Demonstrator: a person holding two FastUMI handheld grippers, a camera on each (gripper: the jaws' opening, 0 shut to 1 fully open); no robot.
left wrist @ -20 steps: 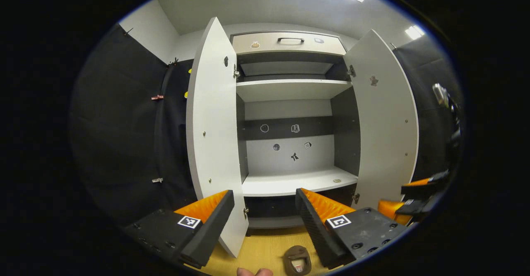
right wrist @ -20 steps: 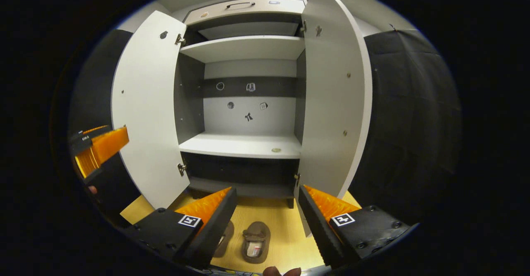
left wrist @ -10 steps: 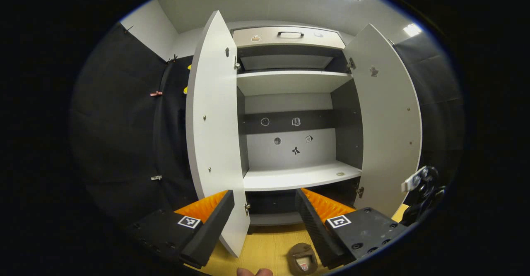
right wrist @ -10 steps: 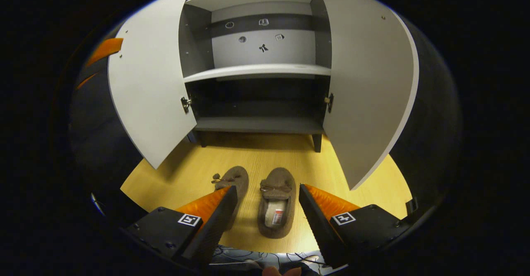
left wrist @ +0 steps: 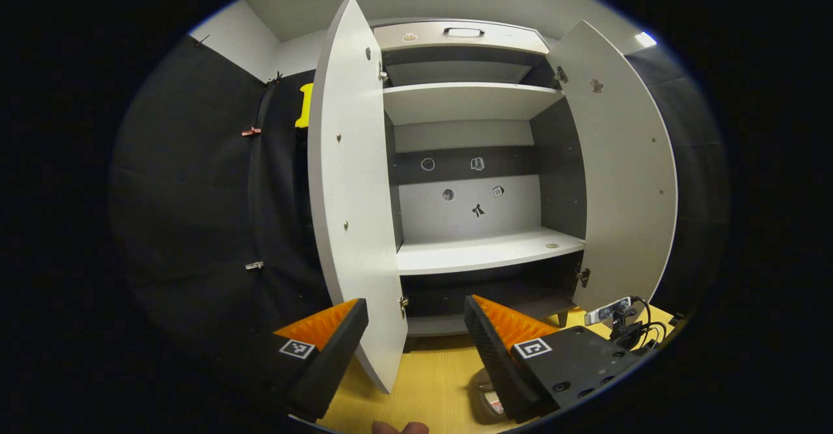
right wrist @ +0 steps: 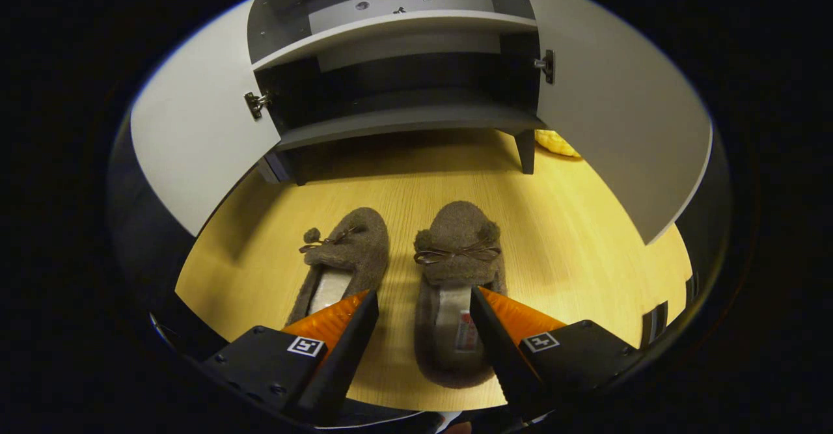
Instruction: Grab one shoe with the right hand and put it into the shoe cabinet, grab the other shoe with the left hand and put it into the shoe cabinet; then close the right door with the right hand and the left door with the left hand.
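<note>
Right gripper (right wrist: 423, 307) hanging over floor (right wrist: 573, 252), fingers spread wide, gripping nothing, straddling heel end of right slipper (right wrist: 455, 278). Left slipper (right wrist: 341, 258) lying just beside it, toes pointing at shoe cabinet (right wrist: 403, 118). Both doors standing open. Left gripper (left wrist: 416, 317) facing cabinet shelves (left wrist: 488, 252), fingers gaping wide, holding nothing.

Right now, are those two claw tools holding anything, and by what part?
Nothing is held. The right gripper hangs with jaws open over the right slipper; the left gripper faces the cabinet, jaws open.
</note>
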